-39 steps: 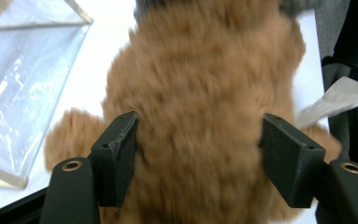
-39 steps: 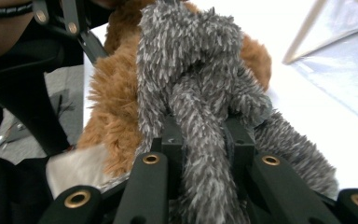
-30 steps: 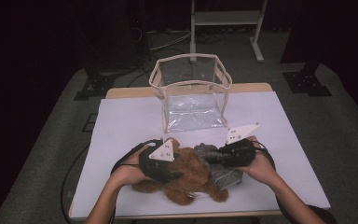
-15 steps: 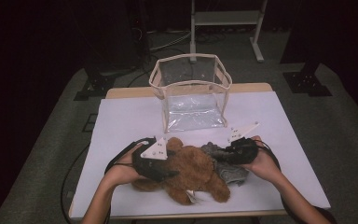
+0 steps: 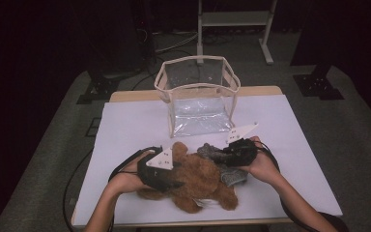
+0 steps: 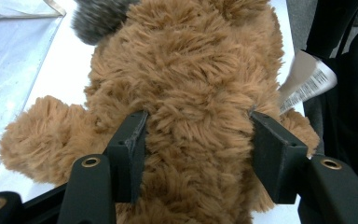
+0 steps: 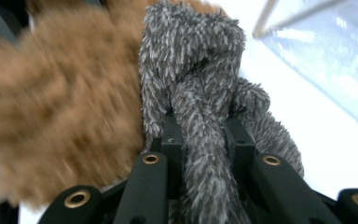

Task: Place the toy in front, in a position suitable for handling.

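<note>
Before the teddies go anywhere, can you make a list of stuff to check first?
1. Left gripper squeezing the brown teddy: ok, jaws press into its fur on both sides.
2. Right gripper holding the grey plush toy: ok, clamped on a thin furry part.
3. Clear bag standing open: ok.
4. The two toys apart: not ok, they touch.
5. Teddy's paper tag free: cannot tell.

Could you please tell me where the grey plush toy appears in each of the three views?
High view: grey toy right of centre, beside the brown bear.
Left gripper view: a grey tuft at the top, left of centre.
Right gripper view: centre, between the fingers.
Shared landmark: the brown bear.
</note>
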`<control>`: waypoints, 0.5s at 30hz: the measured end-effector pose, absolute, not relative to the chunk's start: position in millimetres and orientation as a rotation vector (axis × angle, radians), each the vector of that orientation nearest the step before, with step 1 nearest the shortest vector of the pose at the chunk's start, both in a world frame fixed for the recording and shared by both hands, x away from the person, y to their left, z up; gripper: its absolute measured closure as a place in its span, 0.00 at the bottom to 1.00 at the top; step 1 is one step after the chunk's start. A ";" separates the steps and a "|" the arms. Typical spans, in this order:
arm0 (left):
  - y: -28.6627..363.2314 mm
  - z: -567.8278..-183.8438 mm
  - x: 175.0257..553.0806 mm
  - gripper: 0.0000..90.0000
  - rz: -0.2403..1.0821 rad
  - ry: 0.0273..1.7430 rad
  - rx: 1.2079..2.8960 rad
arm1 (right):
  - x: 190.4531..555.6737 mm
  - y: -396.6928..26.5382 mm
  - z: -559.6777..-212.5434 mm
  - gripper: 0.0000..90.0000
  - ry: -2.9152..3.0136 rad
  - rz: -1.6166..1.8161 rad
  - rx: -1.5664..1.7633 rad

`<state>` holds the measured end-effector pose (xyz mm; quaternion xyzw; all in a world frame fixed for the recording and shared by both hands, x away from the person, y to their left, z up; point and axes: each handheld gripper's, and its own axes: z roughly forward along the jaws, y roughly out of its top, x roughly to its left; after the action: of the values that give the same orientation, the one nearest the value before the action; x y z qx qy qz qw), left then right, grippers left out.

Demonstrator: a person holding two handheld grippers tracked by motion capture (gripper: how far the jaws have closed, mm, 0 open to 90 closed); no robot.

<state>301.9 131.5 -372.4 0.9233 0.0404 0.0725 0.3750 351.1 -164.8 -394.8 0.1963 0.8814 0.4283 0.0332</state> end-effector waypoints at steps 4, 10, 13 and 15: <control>131.5 -371.9 303.3 0.46 0.178 0.104 2.367 | 351.2 -188.3 -406.9 0.82 2.709 1.316 0.687; 129.9 -372.0 305.2 0.46 0.179 0.116 2.364 | 350.1 -215.7 -402.3 0.82 2.670 1.275 0.757; 128.9 -372.5 305.6 0.46 0.172 0.116 2.362 | 348.4 -209.6 -390.7 0.82 2.646 1.349 0.718; 129.5 -372.1 305.4 0.46 0.168 0.109 2.367 | 348.0 -199.1 -383.9 0.81 2.644 1.380 0.675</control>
<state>305.4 129.5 -372.1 0.9241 0.0425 0.0657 0.3739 348.0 -199.1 -383.9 0.2206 0.8639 0.4509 0.0417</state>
